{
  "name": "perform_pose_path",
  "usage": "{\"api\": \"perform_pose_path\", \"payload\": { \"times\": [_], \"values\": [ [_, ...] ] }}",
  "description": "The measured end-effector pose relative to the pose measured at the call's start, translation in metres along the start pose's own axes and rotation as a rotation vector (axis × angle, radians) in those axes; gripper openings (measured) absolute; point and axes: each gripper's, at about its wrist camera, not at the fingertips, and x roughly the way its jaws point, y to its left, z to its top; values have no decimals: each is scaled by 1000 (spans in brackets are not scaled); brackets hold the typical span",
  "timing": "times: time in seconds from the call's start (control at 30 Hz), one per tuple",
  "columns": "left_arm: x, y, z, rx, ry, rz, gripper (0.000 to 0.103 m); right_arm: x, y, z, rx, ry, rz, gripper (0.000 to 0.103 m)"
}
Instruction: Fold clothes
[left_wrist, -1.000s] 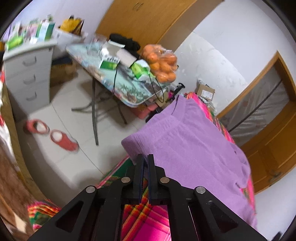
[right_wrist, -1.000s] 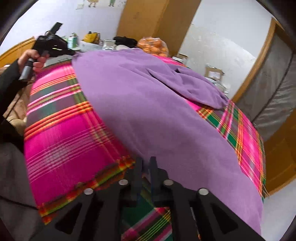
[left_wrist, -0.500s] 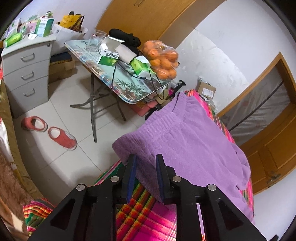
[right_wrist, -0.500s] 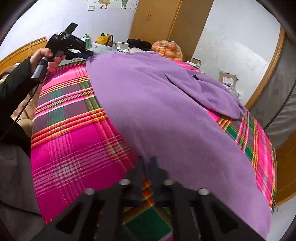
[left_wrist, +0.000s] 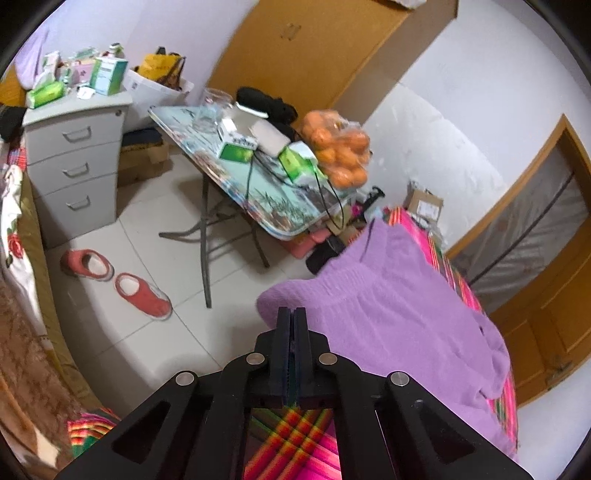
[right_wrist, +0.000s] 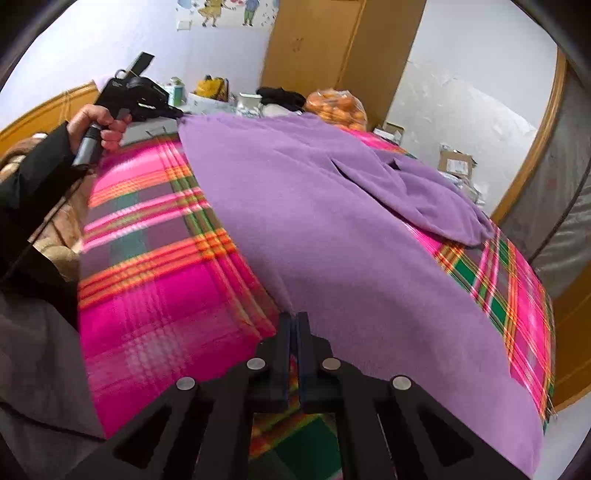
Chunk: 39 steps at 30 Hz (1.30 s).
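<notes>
A purple sweater (right_wrist: 332, 206) lies spread on a pink plaid blanket (right_wrist: 155, 288), with one sleeve (right_wrist: 424, 192) folded over its body. In the left wrist view the sweater (left_wrist: 388, 314) ends in a ribbed corner at the bed's edge, and my left gripper (left_wrist: 291, 314) is shut on that corner. The right wrist view shows the same left gripper (right_wrist: 140, 99) held in a person's hand (right_wrist: 99, 125) at the sweater's far corner. My right gripper (right_wrist: 293, 319) is shut on the sweater's near edge, where the cloth draws to a point.
Beside the bed stands a folding table (left_wrist: 258, 199) with boxes, cables and a bag of oranges (left_wrist: 340, 151). A grey drawer cabinet (left_wrist: 77, 166) and two red slippers (left_wrist: 140, 295) are on the tiled floor. A wooden wardrobe (left_wrist: 314, 48) is behind.
My left gripper stood open around the sweater's corner half a second ago and has since shut on it. My right gripper has shut fully at the near edge.
</notes>
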Motion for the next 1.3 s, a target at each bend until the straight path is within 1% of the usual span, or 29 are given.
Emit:
{"api": "perform_pose_path", "payload": {
  "times": [0.03,0.07,0.13,0.23,0.33,0.4,0.43,0.47,0.53,0.73,0.83,0.93,1.0,1.03,1.07,1.13,1.3],
  "values": [
    [-4,2,2,0,-20,19,0,0,3,1,-7,-3,6,3],
    [-11,5,4,7,-52,59,0,0,4,2,-11,-3,10,3],
    [-21,15,8,6,-88,88,0,1,6,1,-7,0,18,3],
    [-21,31,9,-14,-40,48,0,5,3,-3,11,9,36,3],
    [-9,36,0,-40,49,-31,0,8,2,-4,14,20,37,3],
    [1,36,-5,-62,85,-65,7,8,1,-4,16,19,35,3],
    [3,35,-5,-73,89,-78,16,9,1,-4,17,21,34,3],
    [5,34,-5,-85,92,-90,24,9,1,-5,18,23,33,3],
    [9,32,-4,-108,99,-115,26,9,0,-5,20,26,31,3],
    [22,27,-4,-175,120,-184,26,10,0,-5,24,35,28,3],
    [31,27,-3,-208,130,-176,26,11,-1,-6,24,36,29,3],
    [40,25,-3,-208,137,-162,26,11,-1,-6,25,36,29,3],
    [42,21,-2,-183,130,-130,14,11,-1,-6,23,36,27,3],
    [42,19,-2,-171,126,-115,11,10,0,-6,23,35,27,3],
    [40,19,-2,-167,119,-109,8,10,0,-6,23,34,28,3],
    [31,18,-1,-154,91,-95,7,9,2,-6,20,30,29,3],
    [4,24,1,-137,31,-75,6,2,4,-5,10,15,29,3]
  ]
}}
